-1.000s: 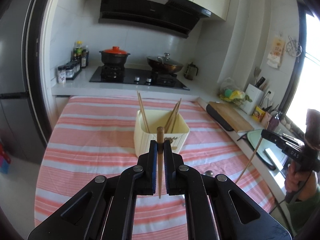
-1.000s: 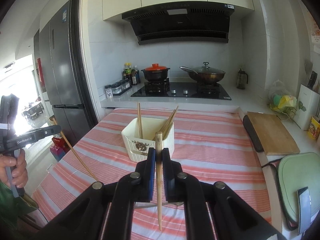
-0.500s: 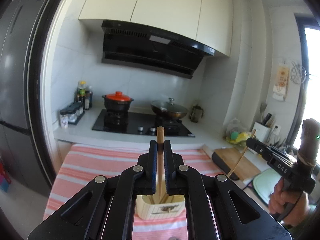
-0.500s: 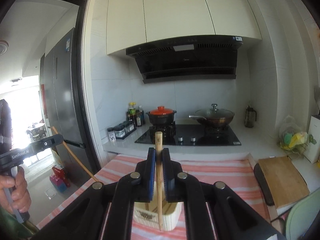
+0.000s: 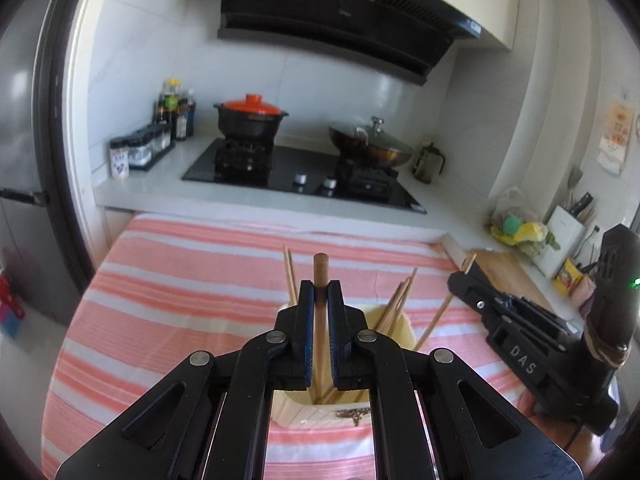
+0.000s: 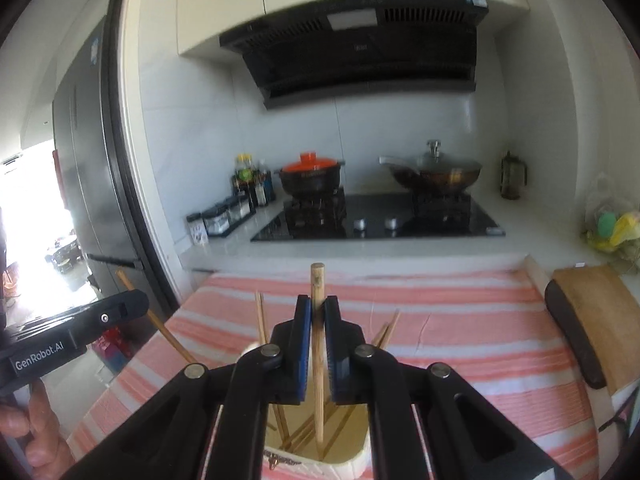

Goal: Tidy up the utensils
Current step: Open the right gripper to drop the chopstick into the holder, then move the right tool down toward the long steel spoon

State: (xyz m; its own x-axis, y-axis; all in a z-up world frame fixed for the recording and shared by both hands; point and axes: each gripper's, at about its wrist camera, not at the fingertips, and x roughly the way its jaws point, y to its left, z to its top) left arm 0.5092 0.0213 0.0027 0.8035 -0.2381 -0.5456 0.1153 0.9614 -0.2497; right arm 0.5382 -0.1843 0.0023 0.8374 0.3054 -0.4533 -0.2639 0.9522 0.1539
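Note:
A cream utensil holder (image 5: 400, 330) stands on the striped table with several wooden chopsticks (image 5: 394, 304) leaning in it. My left gripper (image 5: 320, 292) is shut on an upright chopstick (image 5: 320, 272) whose lower end reaches down into the holder. My right gripper (image 6: 317, 304) is shut on another chopstick (image 6: 317, 280), its tip inside the holder's opening (image 6: 352, 466). In the left wrist view the right gripper (image 5: 460, 280) comes in from the right, just above the holder. The left gripper (image 6: 134, 304) shows at the left edge of the right wrist view, held by a hand (image 6: 24, 432).
A pink-and-white striped cloth (image 5: 180, 280) covers the table. Behind it a counter holds a black hob (image 5: 304, 176), an orange-lidded pot (image 5: 250, 118), a wok (image 5: 368, 146) and spice jars (image 5: 140, 152). A wooden cutting board (image 6: 592, 320) lies right, a dark fridge (image 6: 80, 160) stands left.
Both grippers have moved forward and closer together, from short of the holder to right over it. The two held chopsticks now dip into the holder.

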